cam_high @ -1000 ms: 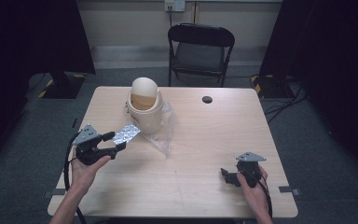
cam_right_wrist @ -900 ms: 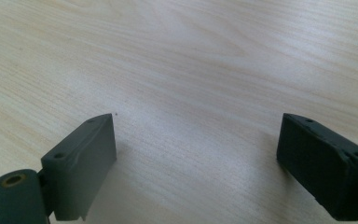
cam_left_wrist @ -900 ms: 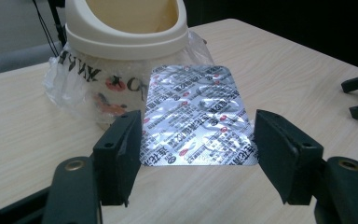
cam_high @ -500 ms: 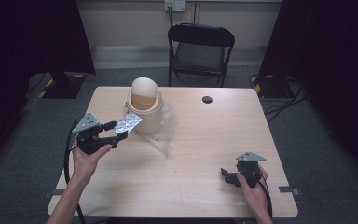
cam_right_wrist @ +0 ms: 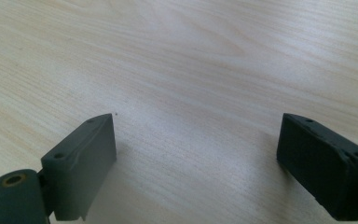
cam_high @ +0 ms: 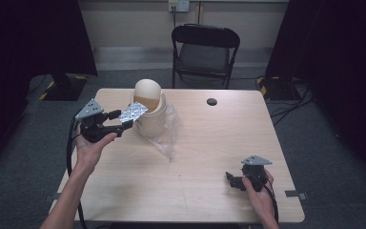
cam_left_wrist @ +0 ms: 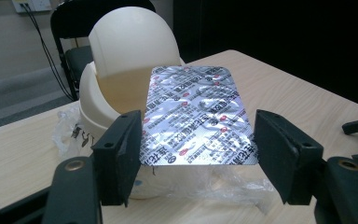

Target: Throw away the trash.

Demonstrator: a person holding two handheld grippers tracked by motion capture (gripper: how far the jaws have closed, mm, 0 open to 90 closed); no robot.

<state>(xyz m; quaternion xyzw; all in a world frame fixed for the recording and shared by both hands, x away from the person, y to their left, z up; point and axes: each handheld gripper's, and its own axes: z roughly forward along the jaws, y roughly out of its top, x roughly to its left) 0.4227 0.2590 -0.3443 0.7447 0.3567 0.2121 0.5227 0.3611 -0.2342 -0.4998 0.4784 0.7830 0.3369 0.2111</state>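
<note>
High view: bin and plastic bag flank held blister pack.

Bin on a bag near the table's far-left part, blister pack in left gripper just left of bin mouth, right gripper at near-right corner, puck by far edge, chair behind table.

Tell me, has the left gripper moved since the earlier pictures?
Yes. The left gripper, holding the blister pack, has moved up the high view, toward the cream swing-lid bin.
</note>
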